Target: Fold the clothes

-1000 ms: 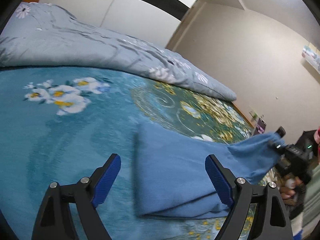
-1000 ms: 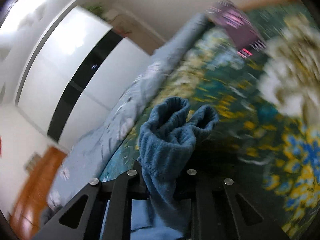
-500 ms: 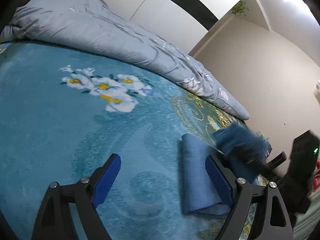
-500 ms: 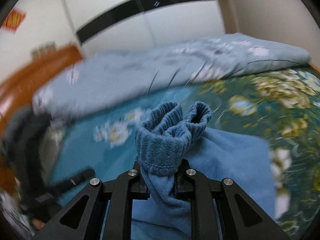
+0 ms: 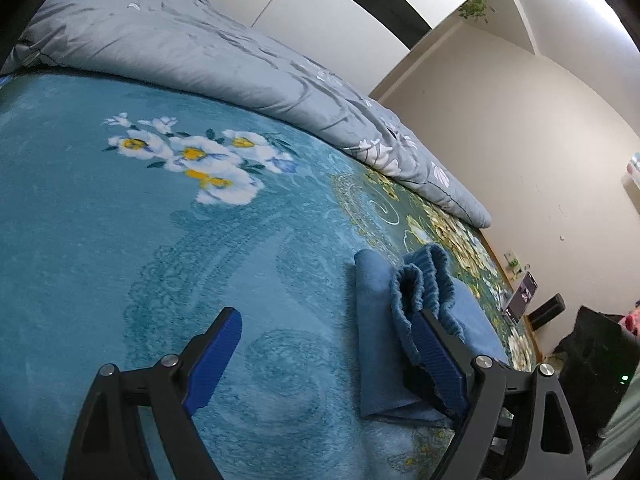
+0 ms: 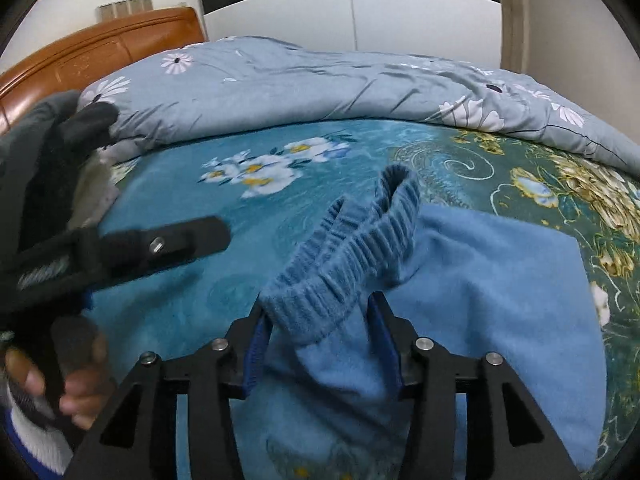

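Blue fleece garment (image 6: 492,280) lying folded on the bed (image 5: 120,240), over the teal floral blanket, near its front edge. Ribbed cuff (image 6: 344,260) raised off the fold, pinched between the pads of the right claw (image 6: 326,344); clenched on the cuff. Left claw (image 5: 332,356) released, jaws spread wide, hovering low over the blanket just beside the garment's left folded edge; right-hand pad (image 5: 438,364) overlapping the cuff in view, contact not determinable. Grey quilt (image 5: 200,52) bunched along the far side.
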A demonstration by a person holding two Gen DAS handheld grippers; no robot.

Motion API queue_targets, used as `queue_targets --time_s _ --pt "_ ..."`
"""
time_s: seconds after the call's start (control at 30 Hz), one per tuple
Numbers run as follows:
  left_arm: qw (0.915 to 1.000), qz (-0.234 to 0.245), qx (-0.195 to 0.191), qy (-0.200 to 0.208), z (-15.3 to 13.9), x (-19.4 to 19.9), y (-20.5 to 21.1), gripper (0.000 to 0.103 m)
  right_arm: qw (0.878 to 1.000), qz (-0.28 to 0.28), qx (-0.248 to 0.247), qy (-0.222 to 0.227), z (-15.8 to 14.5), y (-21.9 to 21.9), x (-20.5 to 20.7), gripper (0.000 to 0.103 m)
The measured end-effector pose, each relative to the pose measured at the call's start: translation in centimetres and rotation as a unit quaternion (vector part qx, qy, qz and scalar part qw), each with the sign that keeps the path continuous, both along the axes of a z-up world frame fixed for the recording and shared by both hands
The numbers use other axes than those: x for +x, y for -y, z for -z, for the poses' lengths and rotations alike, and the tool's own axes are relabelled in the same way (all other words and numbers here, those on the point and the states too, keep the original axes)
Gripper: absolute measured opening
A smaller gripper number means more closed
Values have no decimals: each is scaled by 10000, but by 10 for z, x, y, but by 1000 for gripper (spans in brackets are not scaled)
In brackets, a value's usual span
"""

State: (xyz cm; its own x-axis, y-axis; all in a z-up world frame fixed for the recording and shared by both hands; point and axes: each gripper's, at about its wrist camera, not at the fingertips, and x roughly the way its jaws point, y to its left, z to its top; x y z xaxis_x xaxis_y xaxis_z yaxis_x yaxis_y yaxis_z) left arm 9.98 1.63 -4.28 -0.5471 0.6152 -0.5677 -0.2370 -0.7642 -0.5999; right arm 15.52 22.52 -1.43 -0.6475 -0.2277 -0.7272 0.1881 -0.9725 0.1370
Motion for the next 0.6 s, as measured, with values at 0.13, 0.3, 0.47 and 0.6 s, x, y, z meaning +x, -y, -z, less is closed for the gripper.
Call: queue_targets --time_s 0.13,0.3,0.47,0.6 --pt "9994 275 -32 -208 -11 5 -12 89 9966 413 -682 -217 -15 -39 28 53" --pt "9965 722 -164 -378 -23 1 -47 89 9861 1268 -970 -457 -25 -90 61 53" --pt "9951 608 -772 -144 -13 -12 -77 89 9755 1819 -1103 -562 -26 -120 79 53" --pt "9892 187 -1453 13 1 -19 -75 89 9766 1782 -1041 -606 -29 -121 77 53"
